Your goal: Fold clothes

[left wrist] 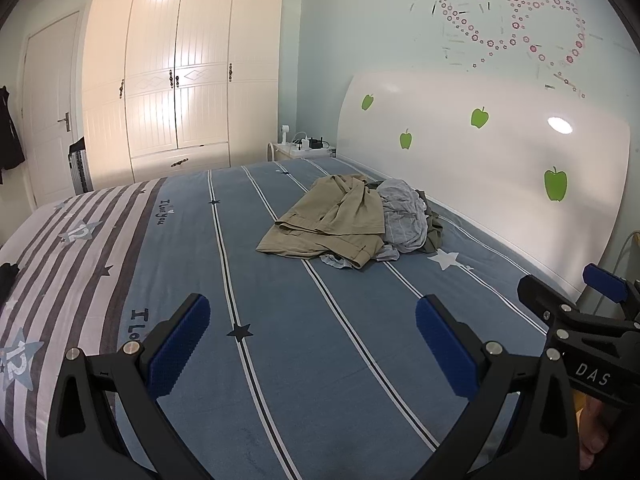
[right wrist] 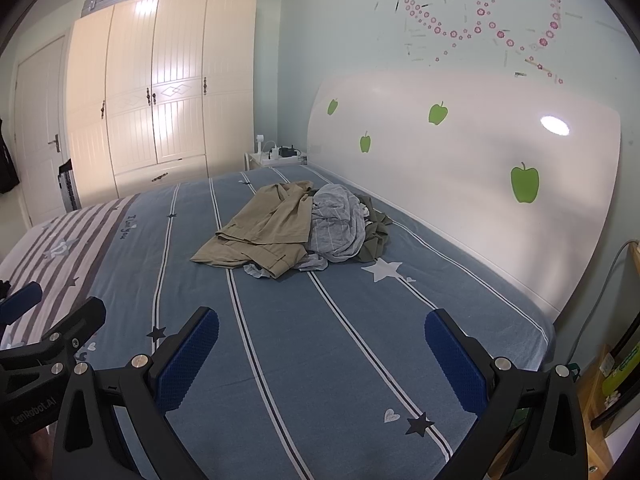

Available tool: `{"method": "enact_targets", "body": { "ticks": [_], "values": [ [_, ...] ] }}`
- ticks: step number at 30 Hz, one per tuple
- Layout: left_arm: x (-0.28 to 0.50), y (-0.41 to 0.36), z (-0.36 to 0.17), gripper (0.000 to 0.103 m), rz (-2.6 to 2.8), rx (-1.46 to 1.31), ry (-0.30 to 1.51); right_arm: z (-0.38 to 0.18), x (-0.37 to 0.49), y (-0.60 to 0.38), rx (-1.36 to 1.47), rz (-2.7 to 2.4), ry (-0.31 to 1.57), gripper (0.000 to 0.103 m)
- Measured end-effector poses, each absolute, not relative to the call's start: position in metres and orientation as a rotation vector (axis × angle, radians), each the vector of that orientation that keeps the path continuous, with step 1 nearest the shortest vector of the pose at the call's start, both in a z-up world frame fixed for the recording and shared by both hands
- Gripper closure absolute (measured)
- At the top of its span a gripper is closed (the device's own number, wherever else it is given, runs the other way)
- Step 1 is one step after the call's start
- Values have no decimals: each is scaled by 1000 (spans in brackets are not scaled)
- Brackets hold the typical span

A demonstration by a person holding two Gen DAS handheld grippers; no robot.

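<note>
Both grippers spread wide, nothing between the blue pads. Left gripper [left wrist: 312, 344] and right gripper [right wrist: 322, 356] hang side by side above the near part of the bed [left wrist: 344, 360], clear of the sheet, each visible at the edge of the other's view. Looks like a ready pose before the first reach: jaws pre-opened so either one can pinch fabric on arrival.

Clothes pile [left wrist: 352, 220] sits well ahead of both, near the headboard [left wrist: 480, 168]. Khaki garment [right wrist: 264, 232] is on top and spread toward the left; grey striped piece [right wrist: 338, 224] is bunched beside it; a dark olive item [right wrist: 374, 232] pokes out on the headboard side. Which hems belong to what underneath is hard to read at this range.

Khaki's lower hem lies flat and exposed, probably the easiest first grab.

Room: wide bare stretch of blue striped sheet between grippers and pile, enough to drag one piece back and lay it flat. Headboard limits the right side; bed's near-right corner drops off close to the right gripper. Left side has more sheet. Wardrobe [left wrist: 180, 80] is well clear.
</note>
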State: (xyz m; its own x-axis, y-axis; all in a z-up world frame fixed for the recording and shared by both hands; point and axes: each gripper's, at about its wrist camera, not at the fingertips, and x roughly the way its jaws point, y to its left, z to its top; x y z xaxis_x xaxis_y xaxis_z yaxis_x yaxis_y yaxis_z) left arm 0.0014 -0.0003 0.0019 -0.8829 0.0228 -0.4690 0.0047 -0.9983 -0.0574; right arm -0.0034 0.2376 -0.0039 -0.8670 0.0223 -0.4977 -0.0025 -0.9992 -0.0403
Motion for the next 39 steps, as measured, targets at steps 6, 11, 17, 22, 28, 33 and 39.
{"method": "enact_targets", "body": {
  "ticks": [6, 11, 17, 22, 28, 33, 39],
  "values": [
    [2, -1, 3, 1, 3039, -758, -90, -5, -4, 237, -807, 3021, -61, 1],
    [2, -1, 5, 1, 3038, -760, -89, -5, -5, 240, -809, 3026, -58, 1],
    [2, 0, 5, 1, 3038, -760, -88, -4, -5, 241, -810, 3025, -54, 1],
    [2, 0, 6, 1, 3040, -758, -89, -4, -5, 241, -808, 3026, -55, 1],
    [2, 2, 6, 1, 3039, -758, -80, -4, -5, 241, -808, 3025, -53, 1],
    [2, 3, 6, 1, 3040, -759, -80, -3, -5, 241, -806, 3027, -56, 1],
    [2, 3, 5, 1, 3040, -759, -77, -3, -3, 241, -805, 3028, -52, 1]
  ]
}}
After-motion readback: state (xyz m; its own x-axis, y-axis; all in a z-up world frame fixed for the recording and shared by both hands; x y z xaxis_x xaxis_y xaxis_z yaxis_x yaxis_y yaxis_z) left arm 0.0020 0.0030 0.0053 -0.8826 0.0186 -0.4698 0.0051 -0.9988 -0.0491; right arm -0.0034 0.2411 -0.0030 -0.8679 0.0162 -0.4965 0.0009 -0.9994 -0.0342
